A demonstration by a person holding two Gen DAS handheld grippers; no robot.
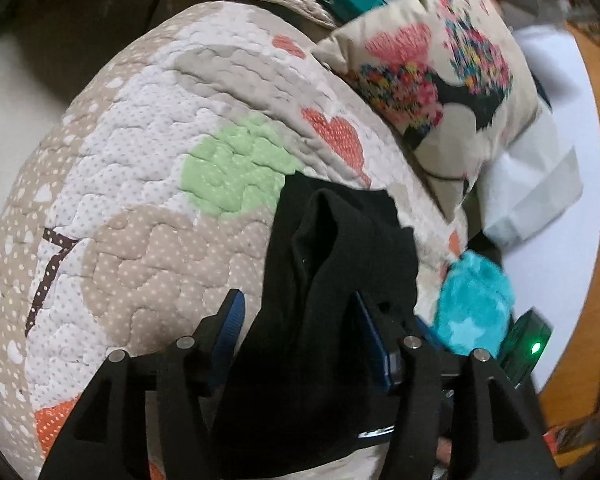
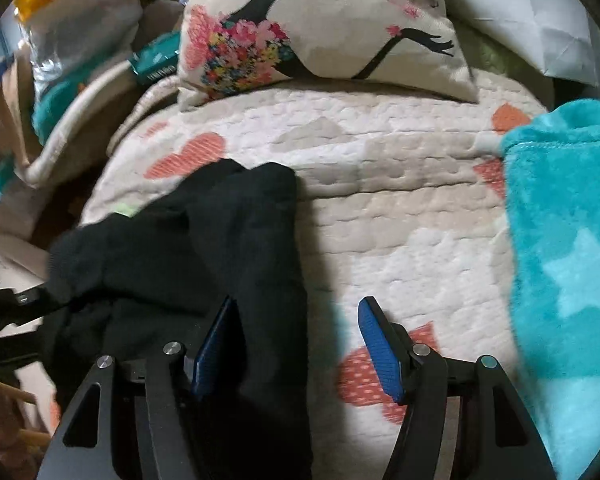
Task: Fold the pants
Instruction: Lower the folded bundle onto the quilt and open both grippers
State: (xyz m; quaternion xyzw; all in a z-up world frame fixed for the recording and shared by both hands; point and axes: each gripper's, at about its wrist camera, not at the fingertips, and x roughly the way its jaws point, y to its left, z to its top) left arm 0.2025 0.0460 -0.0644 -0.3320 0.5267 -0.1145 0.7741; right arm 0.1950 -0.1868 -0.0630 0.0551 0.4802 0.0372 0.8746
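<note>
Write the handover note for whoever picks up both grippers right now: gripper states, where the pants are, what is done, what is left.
Left gripper: jaws apart, black fabric pants bunched between the blue pads; no clear pinch, treat it as released.
Right gripper: open; the pants lie against its left pad, bare quilt under the rest of the gap.
Pants: a rumpled heap on the quilted, heart-patterned bedspread, near the printed cushion and the turquoise fleece blanket.
Done: pants are down on the bed, bunched, no neat fold visible.
Left: regrip, spread flat, fold.
</note>
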